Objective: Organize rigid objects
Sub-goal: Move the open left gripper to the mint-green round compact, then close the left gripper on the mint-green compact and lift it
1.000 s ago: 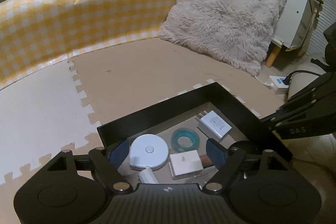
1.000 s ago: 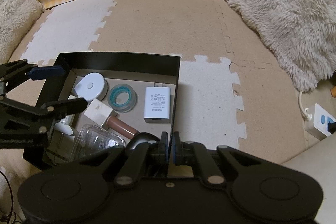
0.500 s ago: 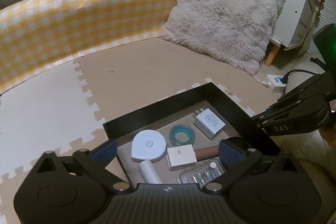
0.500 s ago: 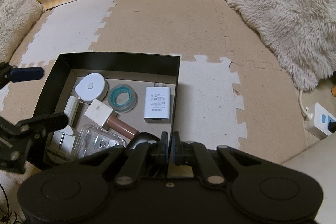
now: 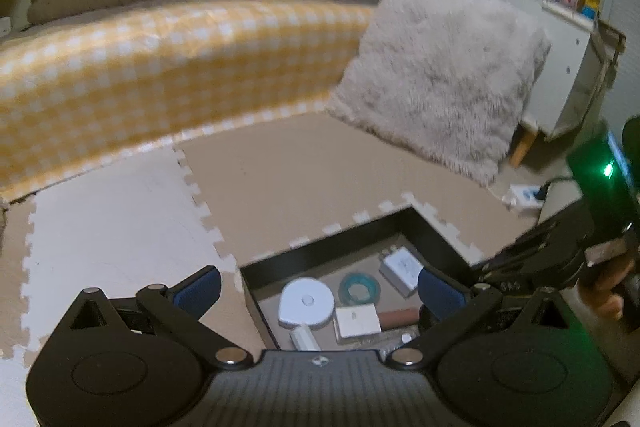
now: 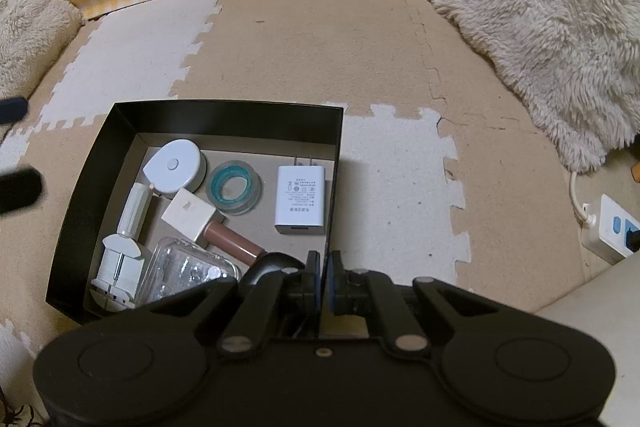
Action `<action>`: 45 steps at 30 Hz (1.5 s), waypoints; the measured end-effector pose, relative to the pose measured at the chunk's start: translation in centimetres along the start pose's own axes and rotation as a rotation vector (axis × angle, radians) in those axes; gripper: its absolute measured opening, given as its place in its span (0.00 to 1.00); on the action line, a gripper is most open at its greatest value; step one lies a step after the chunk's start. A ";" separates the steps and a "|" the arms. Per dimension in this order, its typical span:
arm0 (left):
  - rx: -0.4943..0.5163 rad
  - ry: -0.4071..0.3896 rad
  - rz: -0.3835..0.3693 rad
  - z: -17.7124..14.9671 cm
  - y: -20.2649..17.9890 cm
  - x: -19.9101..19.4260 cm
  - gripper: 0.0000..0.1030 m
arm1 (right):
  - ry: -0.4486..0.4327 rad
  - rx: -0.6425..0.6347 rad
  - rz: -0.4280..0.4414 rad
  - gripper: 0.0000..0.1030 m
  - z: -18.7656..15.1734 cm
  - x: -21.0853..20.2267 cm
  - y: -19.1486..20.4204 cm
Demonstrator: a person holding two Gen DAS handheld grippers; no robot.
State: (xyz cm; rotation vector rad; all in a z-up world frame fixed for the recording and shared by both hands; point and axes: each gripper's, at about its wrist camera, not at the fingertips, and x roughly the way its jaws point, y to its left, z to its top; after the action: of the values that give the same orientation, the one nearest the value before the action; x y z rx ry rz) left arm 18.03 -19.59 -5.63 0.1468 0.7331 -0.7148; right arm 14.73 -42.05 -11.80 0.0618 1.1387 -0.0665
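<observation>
Several small rigid objects are already lying in the black box [image 6: 120, 131] on the foam floor mat [image 6: 320, 47]: a white charger [image 6: 300, 201], a tape roll [image 6: 234, 187], a white round device [image 6: 174, 167]. The left hand-held gripper [image 5: 318, 287] has just been opening its jaws and is hanging fully spread and empty above the box. The right hand-held gripper [image 6: 323, 277] is sitting pinched closed over the box's near corner, holding nothing visible. Judging by this, a drop-off is finishing; no loose object is showing on the mat, so the next move calls for finding one.
</observation>
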 end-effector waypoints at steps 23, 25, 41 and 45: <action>0.118 0.159 0.131 -6.4 7.5 1.1 1.00 | 0.000 -0.005 -0.003 0.04 -0.1 0.0 0.0; 0.123 0.201 0.112 -7.3 7.6 1.8 1.00 | 0.000 -0.004 -0.003 0.04 -0.1 0.0 0.0; 0.218 0.222 0.099 -9.5 5.4 4.7 0.85 | 0.001 -0.006 -0.003 0.04 -0.1 0.0 0.0; 0.228 0.208 0.101 -9.5 5.1 5.3 0.77 | 0.001 -0.007 -0.004 0.04 -0.1 0.0 0.0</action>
State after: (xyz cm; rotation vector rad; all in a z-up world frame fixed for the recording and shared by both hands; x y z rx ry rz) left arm 18.78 -15.18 -16.75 0.4685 0.8350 -0.6912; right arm 14.63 -42.01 -11.84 0.0533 1.1399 -0.0660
